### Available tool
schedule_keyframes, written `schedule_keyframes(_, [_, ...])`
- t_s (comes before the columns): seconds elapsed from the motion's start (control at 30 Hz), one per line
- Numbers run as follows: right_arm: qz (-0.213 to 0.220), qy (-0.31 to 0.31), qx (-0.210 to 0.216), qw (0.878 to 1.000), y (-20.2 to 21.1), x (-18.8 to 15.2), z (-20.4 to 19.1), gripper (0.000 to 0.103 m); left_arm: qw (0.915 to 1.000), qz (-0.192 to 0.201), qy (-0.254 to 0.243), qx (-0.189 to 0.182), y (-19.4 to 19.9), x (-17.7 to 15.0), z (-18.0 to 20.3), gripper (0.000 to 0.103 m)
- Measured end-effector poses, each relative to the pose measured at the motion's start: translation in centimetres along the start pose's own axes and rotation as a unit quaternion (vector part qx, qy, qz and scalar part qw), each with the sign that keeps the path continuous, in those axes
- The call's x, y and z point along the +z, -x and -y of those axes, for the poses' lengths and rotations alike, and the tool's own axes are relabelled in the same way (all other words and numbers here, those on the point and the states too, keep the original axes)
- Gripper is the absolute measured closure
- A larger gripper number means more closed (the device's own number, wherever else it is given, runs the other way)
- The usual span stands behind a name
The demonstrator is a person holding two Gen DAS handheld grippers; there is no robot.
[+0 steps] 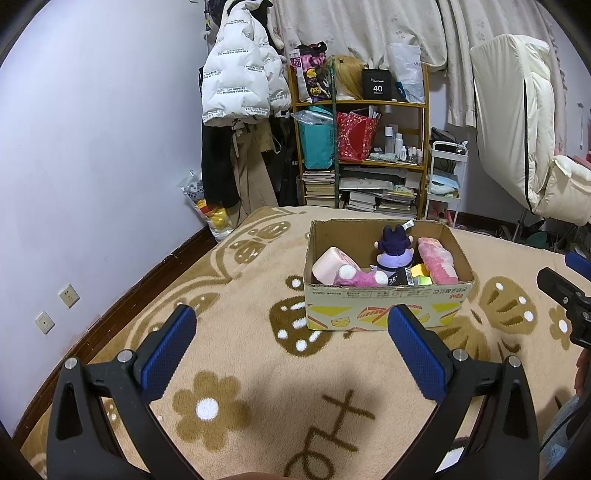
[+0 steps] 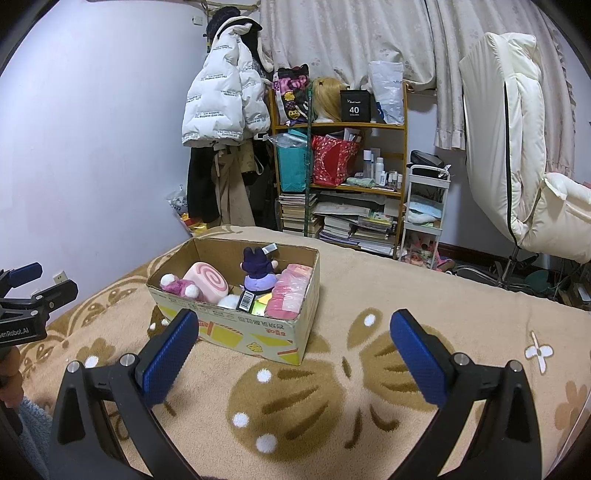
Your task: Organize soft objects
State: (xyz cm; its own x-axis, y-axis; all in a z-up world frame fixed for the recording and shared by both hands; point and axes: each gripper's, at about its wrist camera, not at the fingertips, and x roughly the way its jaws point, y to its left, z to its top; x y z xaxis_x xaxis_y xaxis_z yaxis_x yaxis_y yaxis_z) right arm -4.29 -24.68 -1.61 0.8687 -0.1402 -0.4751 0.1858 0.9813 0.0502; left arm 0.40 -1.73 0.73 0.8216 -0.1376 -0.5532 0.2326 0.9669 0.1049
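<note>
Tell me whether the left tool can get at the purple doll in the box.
Probably yes. The left tool is open and empty, the cardboard box has no lid, and the purple doll sits upright near the back, its head above the other toys. The box's front wall means reaching in from above.

Colours and patterns on the bed and behind it

Beige blanket (image 1: 258, 295) with brown flowers, brown butterfly shapes and white dots. Brown cardboard box (image 1: 388, 306) with yellow, red and white print on its side. Inside: pink roll cushion (image 2: 207, 282) with a darker pink spiral on its end; purple plush doll (image 1: 393, 251) with dark navy hair and a lilac body; magenta plush (image 1: 356, 277) with white pom-poms; pink ruffled plush (image 1: 437, 260). Blue textured pads (image 1: 168, 354) on black gripper arms, same blue on the right gripper (image 2: 295, 358). White puffer jacket (image 1: 240, 77) with black lettering in rows. Pale curtain (image 1: 369, 29) with faint flower print. Red bag (image 1: 356, 136) with gold specks, teal bag (image 1: 317, 142) beside it. Lilac-white wall (image 1: 103, 122).
</note>
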Motion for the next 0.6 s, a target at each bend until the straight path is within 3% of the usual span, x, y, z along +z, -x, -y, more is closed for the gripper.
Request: schedule_keyframes(0.6, [-0.002, 0.000, 0.000, 1.000, -0.08, -0.07, 0.07, 0.000, 1.0000, -0.001, 0.000, -0.001, -0.07, 0.01, 0.03, 0.001])
